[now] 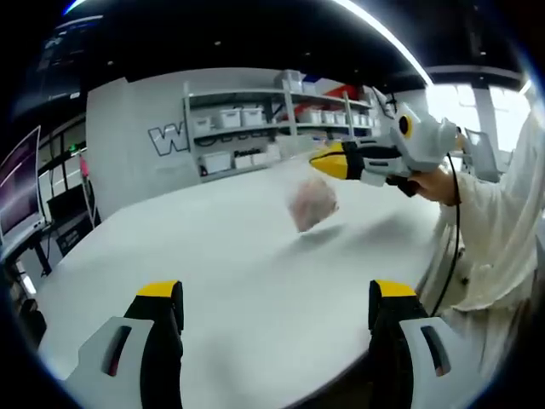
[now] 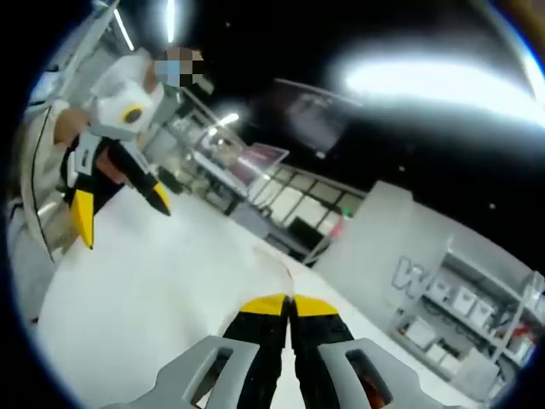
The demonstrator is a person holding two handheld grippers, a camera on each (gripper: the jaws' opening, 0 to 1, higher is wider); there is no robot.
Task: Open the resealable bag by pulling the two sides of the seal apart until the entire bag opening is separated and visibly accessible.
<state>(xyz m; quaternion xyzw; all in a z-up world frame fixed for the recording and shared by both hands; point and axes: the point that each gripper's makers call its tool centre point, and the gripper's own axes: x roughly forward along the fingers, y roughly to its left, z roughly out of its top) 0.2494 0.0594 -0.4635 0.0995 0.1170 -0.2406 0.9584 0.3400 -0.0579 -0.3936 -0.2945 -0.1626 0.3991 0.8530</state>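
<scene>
A clear resealable bag (image 1: 312, 204) with pale pink contents hangs in the air above the white table (image 1: 221, 256). In the left gripper view the right gripper (image 1: 328, 162) reaches in from the right, its yellow-tipped jaws shut on the bag's top edge. My left gripper (image 1: 274, 298) stands open near the table's front edge, nothing between its jaws, well short of the bag. In the right gripper view the right gripper (image 2: 289, 302) has its jaws pressed together, and the left gripper (image 2: 119, 213) shows at upper left with its jaws spread.
Shelves with white bins (image 1: 247, 128) stand behind the table against a grey wall. Monitors (image 1: 19, 183) are on the left. A person's white sleeve (image 1: 502, 213) and a black cable (image 1: 456, 247) are at the right edge.
</scene>
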